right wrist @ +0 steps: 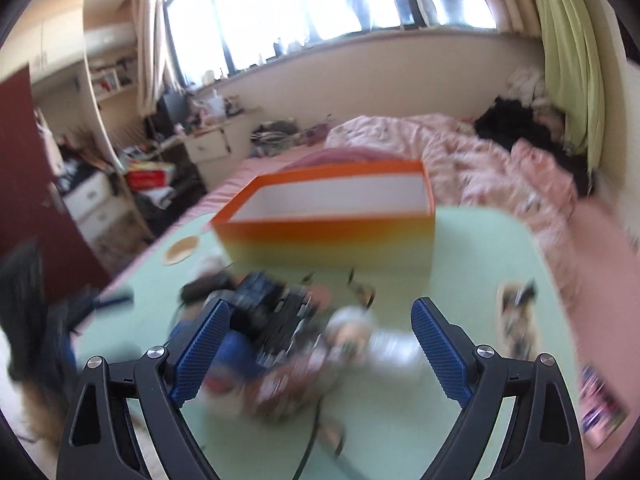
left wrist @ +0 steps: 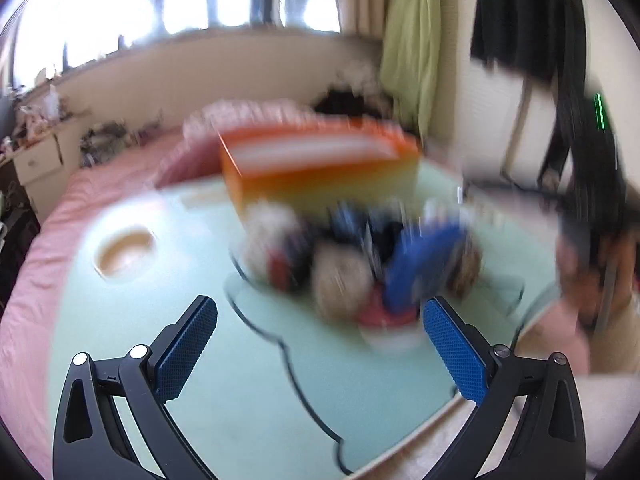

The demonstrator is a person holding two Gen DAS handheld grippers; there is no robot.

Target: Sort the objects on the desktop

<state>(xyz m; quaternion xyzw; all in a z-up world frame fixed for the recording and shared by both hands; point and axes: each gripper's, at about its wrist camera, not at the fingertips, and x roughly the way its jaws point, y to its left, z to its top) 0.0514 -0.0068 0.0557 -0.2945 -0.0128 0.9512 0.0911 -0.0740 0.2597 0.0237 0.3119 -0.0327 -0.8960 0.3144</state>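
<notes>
Left wrist view: left gripper [left wrist: 320, 320] spread wide, empty, aimed down at a blurred pile of small objects [left wrist: 352, 264] on the pale green table [left wrist: 168, 288]. Orange box [left wrist: 320, 160] standing just behind the pile, open side up, probably placed there as the bin for sorted pieces. Black cable [left wrist: 280, 344] running across the table from the pile toward the near edge. Small round dish [left wrist: 124, 252] set apart at far left, well clear of the pile.

Right wrist view: right gripper [right wrist: 320, 320] likewise wide open, nothing between its pads, hanging above the same pile. Box interior white and apparently empty, so sorting judged barely started. Single items in the pile too smeared to identify. Pink bed [right wrist: 480, 160] beyond the table. Open jaws on both sides suited to a first pick.
</notes>
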